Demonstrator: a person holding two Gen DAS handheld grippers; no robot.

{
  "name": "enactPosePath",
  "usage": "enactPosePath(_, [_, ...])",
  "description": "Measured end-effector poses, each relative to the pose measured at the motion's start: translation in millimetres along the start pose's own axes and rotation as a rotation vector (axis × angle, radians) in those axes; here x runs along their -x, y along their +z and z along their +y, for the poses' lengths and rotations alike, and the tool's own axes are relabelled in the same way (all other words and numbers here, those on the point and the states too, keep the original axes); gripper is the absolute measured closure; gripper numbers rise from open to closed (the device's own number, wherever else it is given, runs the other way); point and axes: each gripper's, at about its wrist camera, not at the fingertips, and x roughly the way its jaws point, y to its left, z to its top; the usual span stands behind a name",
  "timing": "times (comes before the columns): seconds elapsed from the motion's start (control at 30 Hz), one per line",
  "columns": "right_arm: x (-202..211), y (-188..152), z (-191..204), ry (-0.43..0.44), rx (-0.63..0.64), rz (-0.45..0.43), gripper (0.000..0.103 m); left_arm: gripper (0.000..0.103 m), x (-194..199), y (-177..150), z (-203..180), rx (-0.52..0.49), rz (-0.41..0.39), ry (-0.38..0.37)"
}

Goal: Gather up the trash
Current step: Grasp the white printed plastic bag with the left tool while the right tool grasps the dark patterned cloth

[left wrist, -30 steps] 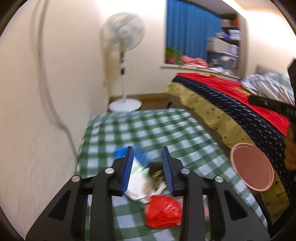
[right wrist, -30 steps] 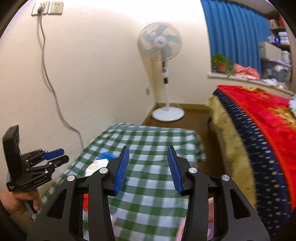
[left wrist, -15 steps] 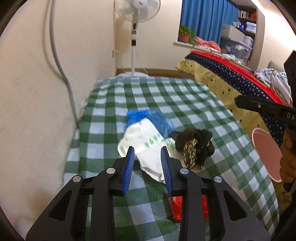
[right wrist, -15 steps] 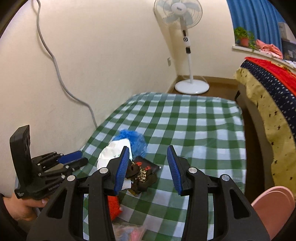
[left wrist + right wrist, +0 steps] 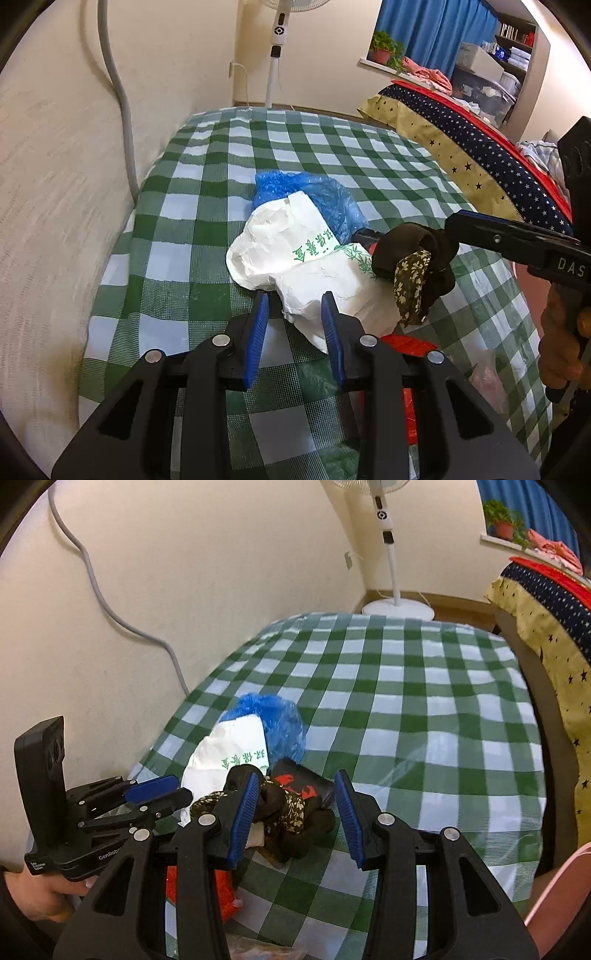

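On the green checked tablecloth (image 5: pixel 207 221) we are lining up: the white paper bag (image 5: pixel 295 266) lies just ahead of our left gripper (image 5: pixel 294 302), the dark cloth bundle (image 5: pixel 291 812) between our right gripper's (image 5: pixel 295 786) parted, empty jaws.

Green-white checked tablecloth (image 5: pixel 207 184); blue bag (image 5: pixel 325 199); white bag (image 5: pixel 295 258).

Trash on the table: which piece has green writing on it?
The crumpled white paper bag, printed with green characters; the blue plastic bag behind it looks plain.
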Motion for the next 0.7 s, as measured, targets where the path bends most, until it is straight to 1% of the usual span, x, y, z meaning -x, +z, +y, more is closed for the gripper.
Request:
enactPosePath(0.27, [-18, -3, 12, 0.038, 0.024, 0.042, 0.059, 0.073, -10, 1, 4, 0.014, 0.013, -0.007])
enactPosePath(0.37, [-22, -4, 14, 0.035, 0.033, 0.052, 0.059, 0.073, -14, 2, 3, 0.009, 0.024, -0.006])
enactPosePath(0.43, [-22, -4, 15, 0.036, 0.034, 0.054, 0.061, 0.075, -14, 2, 3, 0.007, 0.026, -0.009])
enactPosePath(0.5, [-23, -4, 16, 0.042, 0.042, 0.060, 0.072, 0.077, -15, 4, 2, 0.003, 0.027, -0.010])
enactPosePath(0.53, [-23, -4, 17, 0.041, 0.050, 0.062, 0.074, 0.080, -15, 5, 1, 0.001, 0.025, -0.006])
enactPosePath(0.6, [-23, -4, 21, 0.037, 0.074, 0.063, 0.086, 0.086, -14, 7, 1, 0.002, 0.022, 0.000])
enactPosePath(0.67, [-20, -4, 25, 0.025, 0.102, 0.056, 0.093, 0.089, -12, 10, 2, 0.000, 0.017, 0.003])
enactPosePath(0.7, [-18, -4, 26, 0.021, 0.112, 0.051, 0.098, 0.091, -11, 11, 1, -0.003, 0.013, 0.004])
